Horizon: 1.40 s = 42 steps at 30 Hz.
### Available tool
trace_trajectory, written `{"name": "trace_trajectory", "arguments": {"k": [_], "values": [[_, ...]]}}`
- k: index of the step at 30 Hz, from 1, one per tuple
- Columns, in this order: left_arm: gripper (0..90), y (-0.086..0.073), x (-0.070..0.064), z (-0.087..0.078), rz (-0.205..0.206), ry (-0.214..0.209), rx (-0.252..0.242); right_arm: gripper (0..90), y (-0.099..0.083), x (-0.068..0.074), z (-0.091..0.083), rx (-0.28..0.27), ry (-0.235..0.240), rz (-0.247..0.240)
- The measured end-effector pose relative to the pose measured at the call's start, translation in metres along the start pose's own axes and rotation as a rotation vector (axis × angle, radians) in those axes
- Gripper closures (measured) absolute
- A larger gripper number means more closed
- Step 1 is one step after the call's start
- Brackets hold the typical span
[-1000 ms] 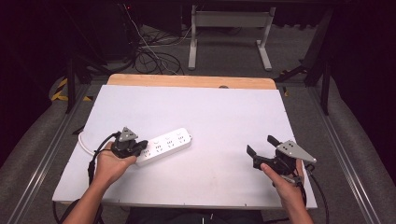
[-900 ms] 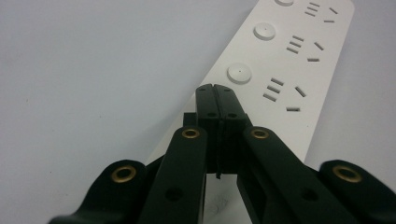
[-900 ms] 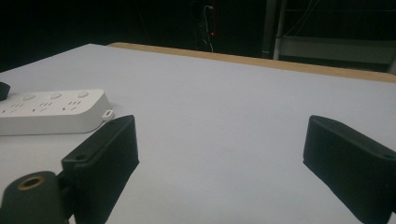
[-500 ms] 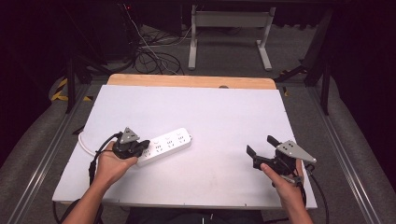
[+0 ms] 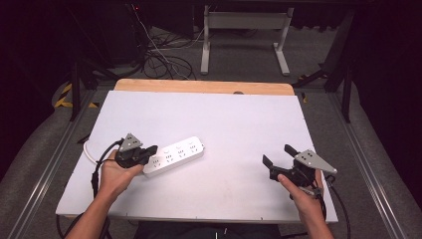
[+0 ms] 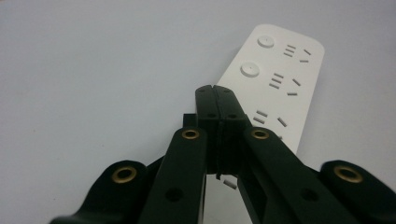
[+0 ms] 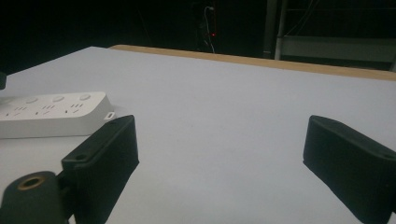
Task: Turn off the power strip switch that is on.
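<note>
Since a second ago I find almost no displacement: my left gripper [image 5: 149,150] remains at the near end of the power strip [image 5: 176,155], and my right gripper [image 5: 277,160] has held its place near the front right of the table [image 5: 239,114], with at most a slight shift. The power strip has not moved.

Left side: in the left gripper view my left gripper's jaws are pressed together, pad against pad, with nothing between them. Their tips sit over the near part of the power strip's [image 6: 280,79] top face. Whether the tips touch the strip, I cannot tell. My left hand [image 5: 115,174] wraps the gripper body from below, with its cable looping off towards the table's left edge.

Right side: my right gripper [image 7: 219,154] has its jaws spread wide and holds nothing. White tabletop [image 7: 224,116] lies between them. My right hand [image 5: 301,191] grips it close to the front edge.

The power strip [image 7: 51,114] lies flat on the white surface, left of centre, angled, its sockets and round buttons facing up. Its white cord [image 5: 87,150] curves away at the left. The two grippers are well apart.
</note>
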<state>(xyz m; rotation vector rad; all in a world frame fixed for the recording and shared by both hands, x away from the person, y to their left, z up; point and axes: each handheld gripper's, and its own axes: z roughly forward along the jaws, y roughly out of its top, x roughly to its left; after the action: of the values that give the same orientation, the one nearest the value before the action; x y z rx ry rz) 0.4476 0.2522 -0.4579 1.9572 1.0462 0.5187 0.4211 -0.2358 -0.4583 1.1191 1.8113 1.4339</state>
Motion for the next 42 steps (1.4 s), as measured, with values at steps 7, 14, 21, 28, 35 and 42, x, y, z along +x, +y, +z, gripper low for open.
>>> {"name": "trace_trajectory", "arguments": {"k": [7,14,21,28,35,42], "values": [[90.0,0.001,0.002,-0.007,-0.004,0.038,-0.059,10.7,0.0,0.001,0.0,-0.001,0.003,0.003],[90.0,0.002,0.005,-0.016,-0.026,0.071,-0.149,10.7,0.0,0.0,0.001,-0.002,0.006,0.0],[90.0,0.001,0.01,-0.024,-0.06,0.111,-0.201,10.7,0.001,0.001,0.003,0.0,0.015,-0.003],[88.5,0.0,0.01,-0.029,-0.062,0.133,-0.239,10.6,0.002,0.002,0.005,-0.002,0.021,-0.005],[86.9,0.0,0.006,-0.03,-0.043,0.143,-0.248,10.6,0.003,0.003,0.008,-0.002,0.033,-0.005],[76.7,-0.003,0.009,-0.032,-0.05,0.184,-0.288,10.6,0.004,0.005,0.012,-0.002,0.043,-0.007]]}}
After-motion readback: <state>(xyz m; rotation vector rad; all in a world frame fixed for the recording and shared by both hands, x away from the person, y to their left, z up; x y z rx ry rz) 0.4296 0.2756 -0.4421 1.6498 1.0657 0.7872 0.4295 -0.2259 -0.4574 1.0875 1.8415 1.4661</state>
